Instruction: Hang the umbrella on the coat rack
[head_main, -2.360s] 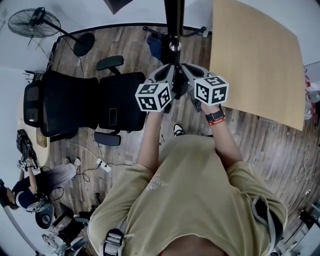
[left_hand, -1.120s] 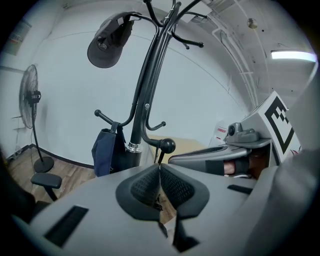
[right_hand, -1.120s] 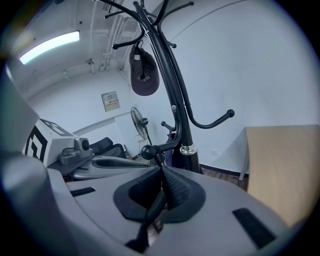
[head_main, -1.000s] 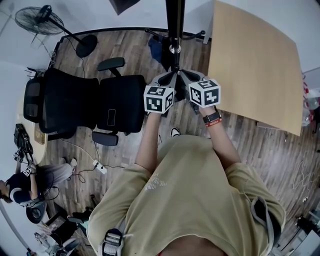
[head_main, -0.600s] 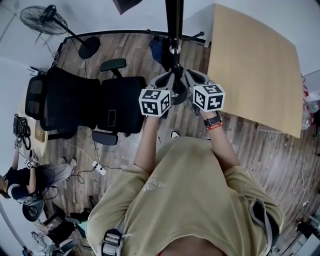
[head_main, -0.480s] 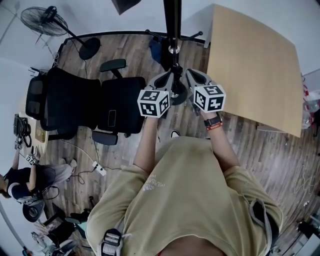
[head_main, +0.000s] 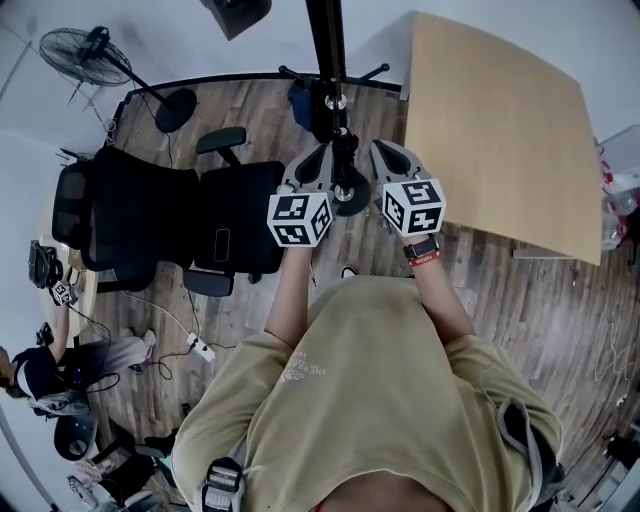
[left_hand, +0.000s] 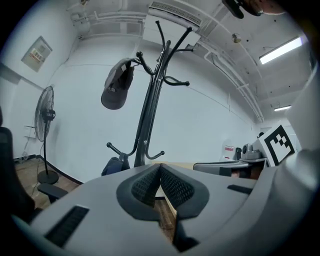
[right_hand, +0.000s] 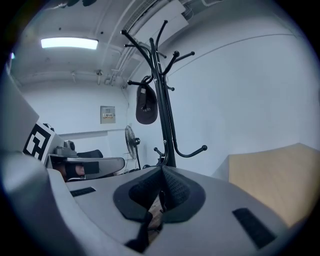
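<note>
Coat rack (head_main: 324, 40) stands in the upper middle of the head view, just beyond the two grippers. It is a slim black metal pole that runs from a small round base (head_main: 352, 192) on the wood floor (head_main: 250, 110) out past the top edge.

Nearest, at the bottom of the head view, is the person's tan shirt (head_main: 370, 400), with both forearms reaching up the frame. The left gripper (left_hand: 160, 167) has its ribbed pads pressed together, with nothing between them. The right gripper (right_hand: 162, 168) is likewise closed tip to tip, and nothing shows between its pads. The two sit on either side of the pole, near it and apart from it.

In the gripper views the rack rises through mid-frame. Curved lower hooks with ball ends branch off it, and longer prongs fan out at the top. A dark cap (left_hand: 117, 90) hangs from one upper prong. A dark blue bundle (head_main: 303, 100) sits beside the pole, and I cannot tell what it is.

Farther off are a black office chair (head_main: 170, 205) at left, a tan tabletop (head_main: 500, 120) at upper right and a standing fan (head_main: 80, 55) at upper left.
</note>
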